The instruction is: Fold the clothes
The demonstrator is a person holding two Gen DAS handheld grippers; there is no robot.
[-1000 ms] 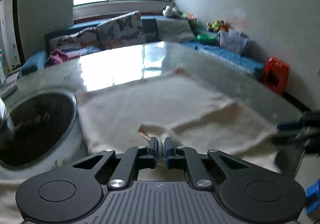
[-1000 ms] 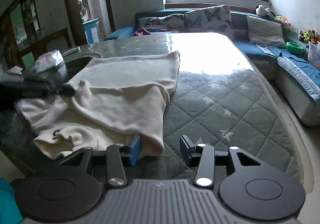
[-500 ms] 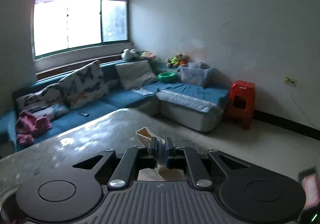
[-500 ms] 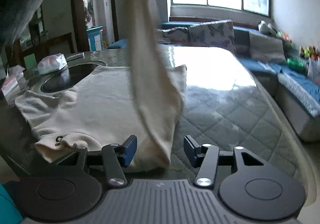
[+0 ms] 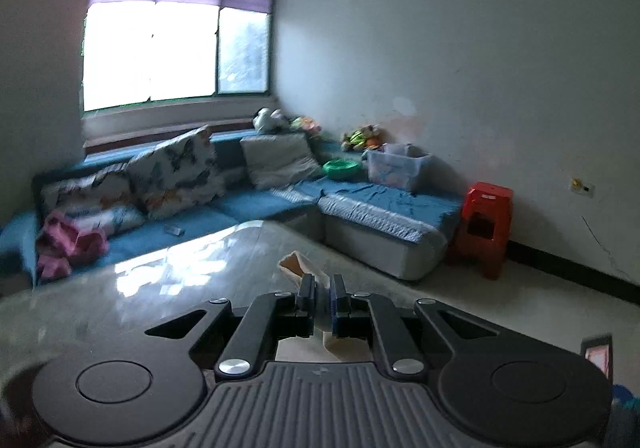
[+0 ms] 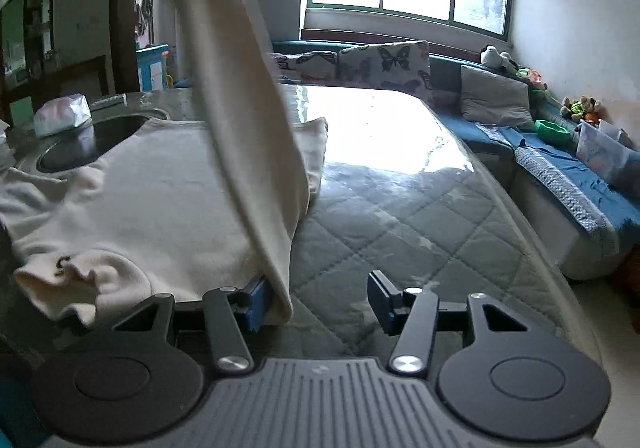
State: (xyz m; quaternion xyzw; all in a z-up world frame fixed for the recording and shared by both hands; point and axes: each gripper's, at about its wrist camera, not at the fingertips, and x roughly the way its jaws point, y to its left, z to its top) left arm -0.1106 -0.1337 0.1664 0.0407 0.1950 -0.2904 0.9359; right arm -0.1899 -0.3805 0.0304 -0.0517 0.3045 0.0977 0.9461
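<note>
Cream sweater (image 6: 168,207) lay spread on the table (image 6: 420,215), barely folded. The left hand-held gripper (image 5: 321,290) pinched its sleeve (image 6: 240,119), raised above the sweater; the right hand-held gripper (image 6: 316,300) stood open, empty, beside the sweater's near edge. Most folding remained.

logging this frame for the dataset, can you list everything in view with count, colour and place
sweatshirt: one, cream, flat on the table, one sleeve lifted
table: one, grey quilted under a glossy cover
sofa: one, blue, along the walls under the window
butterfly cushions: two, white print, on the sofa
grey cushion: one, on the sofa corner
pink cloth: one, at the sofa's left end
green bowl: one, on the sofa
clear bin: one, on the sofa
stool: one, red, by the wall
tissue pack: one, white, at the table's far left
left gripper: black, shut on the sleeve end
right gripper: black, open at the shirt's near edge
</note>
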